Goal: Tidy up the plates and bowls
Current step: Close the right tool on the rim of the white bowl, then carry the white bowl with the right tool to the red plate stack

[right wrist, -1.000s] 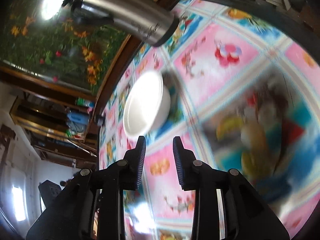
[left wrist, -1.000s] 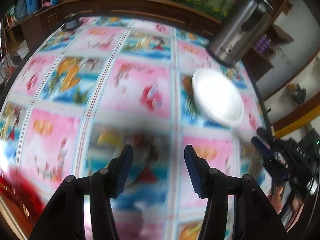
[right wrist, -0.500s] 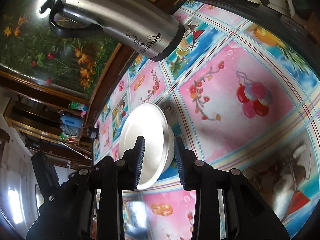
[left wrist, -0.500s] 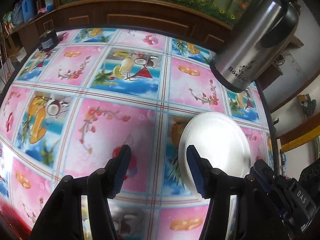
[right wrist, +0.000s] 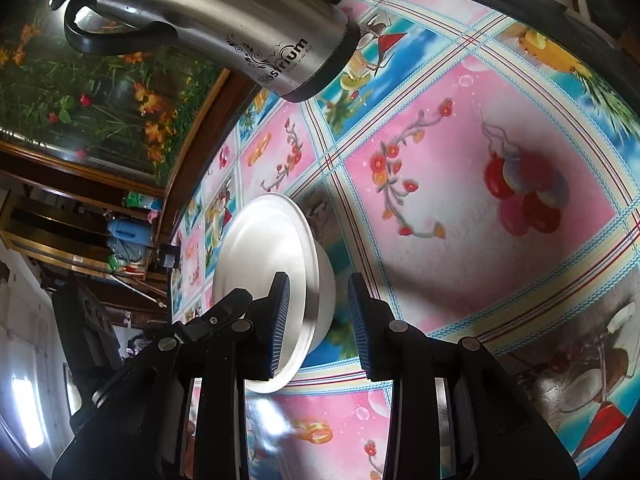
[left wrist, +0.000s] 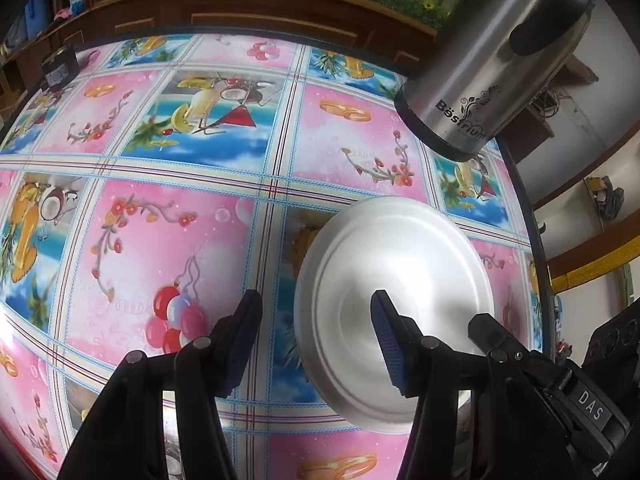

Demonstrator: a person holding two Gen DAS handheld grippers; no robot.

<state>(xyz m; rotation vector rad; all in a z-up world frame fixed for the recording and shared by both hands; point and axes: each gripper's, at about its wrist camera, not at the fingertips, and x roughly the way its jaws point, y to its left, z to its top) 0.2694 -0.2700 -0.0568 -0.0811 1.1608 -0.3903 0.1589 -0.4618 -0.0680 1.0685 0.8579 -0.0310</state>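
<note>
A round steel plate lies upside down as a lid on a steel bowl, near the right edge of the table. In the right wrist view the plate shows edge-on above the bowl's wall. My left gripper is open and straddles the plate's left rim, one finger over the cloth and the other above the plate's middle. My right gripper is open too, its left pad over the plate's face and its right pad just clear of the bowl. Its fingers reach the plate's right side in the left wrist view.
A tall steel flask stands just behind the plate, also the flask in the right wrist view. The table's dark edge runs close to the plate's right. A small dark box sits at the far left corner.
Both grippers have come in toward the plate, which now fills more of each view and lies between their fingers. The jaws have kept about the same width.
</note>
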